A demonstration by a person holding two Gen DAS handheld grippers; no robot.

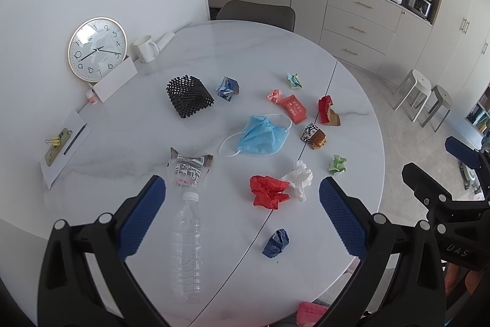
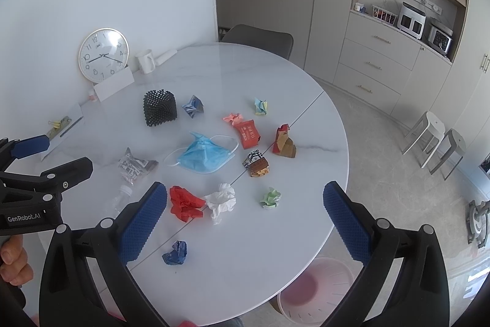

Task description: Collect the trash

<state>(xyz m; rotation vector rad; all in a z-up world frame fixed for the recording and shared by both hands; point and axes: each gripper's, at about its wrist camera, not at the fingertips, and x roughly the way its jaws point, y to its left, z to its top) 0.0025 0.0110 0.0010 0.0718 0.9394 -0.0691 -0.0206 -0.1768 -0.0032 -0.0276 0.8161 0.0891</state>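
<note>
Ideally, with both jaws apart and empty, the right gripper [image 2: 245,201] drops squarely over the near white tissue wad [image 2: 221,202], avoiding the red paper [image 2: 184,204] beside it.

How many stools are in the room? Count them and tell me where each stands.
2. A white stool stands on the floor right of the table, near the cabinets; a grey stool stands beside it. More could be hidden.

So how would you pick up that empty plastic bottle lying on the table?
Grip the empty plastic bottle across its ribbed middle, coming down from above with the left tool, which is open and nearest. It lies flat on the table with its cap pointing away, so the round sides are exposed for the two pads. The thin body will probably crumple a little.
</note>
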